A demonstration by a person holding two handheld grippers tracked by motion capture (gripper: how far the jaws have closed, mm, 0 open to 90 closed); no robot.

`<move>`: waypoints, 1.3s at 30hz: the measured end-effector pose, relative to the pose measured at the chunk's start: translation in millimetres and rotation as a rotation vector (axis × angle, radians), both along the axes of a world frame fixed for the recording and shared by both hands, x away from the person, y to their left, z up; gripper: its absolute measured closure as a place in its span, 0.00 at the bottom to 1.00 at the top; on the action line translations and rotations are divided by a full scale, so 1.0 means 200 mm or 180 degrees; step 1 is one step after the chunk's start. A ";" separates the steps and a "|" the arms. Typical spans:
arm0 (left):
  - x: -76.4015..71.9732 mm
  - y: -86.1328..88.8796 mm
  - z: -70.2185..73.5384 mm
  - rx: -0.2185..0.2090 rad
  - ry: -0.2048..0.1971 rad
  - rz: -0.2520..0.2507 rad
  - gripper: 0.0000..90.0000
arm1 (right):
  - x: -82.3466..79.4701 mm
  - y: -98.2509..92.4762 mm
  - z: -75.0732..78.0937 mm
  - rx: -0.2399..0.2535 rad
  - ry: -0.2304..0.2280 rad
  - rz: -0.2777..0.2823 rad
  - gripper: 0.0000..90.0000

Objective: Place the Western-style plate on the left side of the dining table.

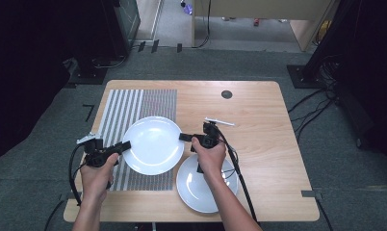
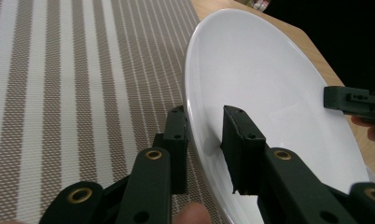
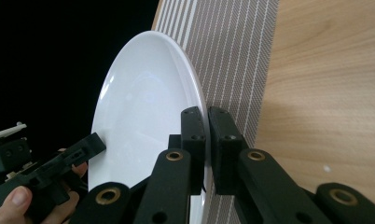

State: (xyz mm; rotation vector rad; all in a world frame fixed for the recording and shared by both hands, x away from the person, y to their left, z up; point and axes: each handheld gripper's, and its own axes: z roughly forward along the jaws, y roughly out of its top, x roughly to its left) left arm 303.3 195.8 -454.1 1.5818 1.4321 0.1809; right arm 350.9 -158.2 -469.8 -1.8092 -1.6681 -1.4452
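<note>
A large white plate (image 1: 153,144) is held between my two grippers, over the right part of a striped placemat (image 1: 119,103). My left gripper (image 1: 125,145) is shut on the plate's left rim. In the left gripper view one jaw lies under the plate (image 2: 269,79) and one on top, with the left gripper (image 2: 206,140) clamping the edge. My right gripper (image 1: 184,137) is shut on the opposite rim. In the right gripper view the right gripper (image 3: 207,135) pinches the thin edge of the plate (image 3: 143,107), which appears tilted.
A second white plate (image 1: 191,187) lies on the wooden table (image 1: 259,144) near the front edge, partly under the right forearm. A small white stick (image 1: 219,121) lies behind the right hand. A black grommet (image 1: 226,94) sits near the far edge.
</note>
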 end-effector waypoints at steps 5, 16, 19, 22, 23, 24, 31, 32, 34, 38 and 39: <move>0.02 0.03 -0.01 -0.0062 0.0000 0.0063 0.82 | 0.06 0.04 -0.01 -0.0040 0.0020 0.0028 0.96; 0.08 0.10 -0.06 -0.0045 0.0060 0.0219 0.81 | 0.18 0.14 -0.06 -0.0071 0.0089 0.0116 0.96; 0.09 0.13 -0.08 -0.0037 0.0089 0.0276 0.81 | 0.20 0.16 -0.08 -0.0062 0.0135 0.0121 0.96; 0.10 0.14 -0.10 -0.0038 0.0098 0.0315 0.81 | 0.23 0.20 -0.10 -0.0074 0.0157 0.0115 0.96; 0.11 0.15 -0.11 -0.0048 0.0109 0.0342 0.81 | 0.24 0.21 -0.10 -0.0074 0.0176 0.0116 0.96; 0.11 0.15 -0.11 -0.0048 0.0109 0.0342 0.81 | 0.24 0.21 -0.10 -0.0080 0.0179 0.0111 0.96; 0.17 0.19 -0.18 -0.0081 0.0177 0.0409 0.80 | 0.30 0.27 -0.11 -0.0229 0.0190 0.0124 0.95; 0.18 0.19 -0.19 -0.0083 0.0184 0.0419 0.80 | 0.30 0.27 -0.11 -0.0254 0.0178 0.0123 0.95; 0.19 0.19 -0.20 -0.0082 0.0181 0.0447 0.80 | 0.33 0.29 -0.13 -0.0283 0.0165 0.0092 0.95; 0.21 0.20 -0.22 -0.0096 0.0204 0.0508 0.80 | 0.36 0.31 -0.16 -0.0293 0.0209 0.0051 0.95; 0.21 0.20 -0.23 -0.0094 0.0207 0.0518 0.80 | 0.36 0.31 -0.16 -0.0293 0.0209 0.0051 0.95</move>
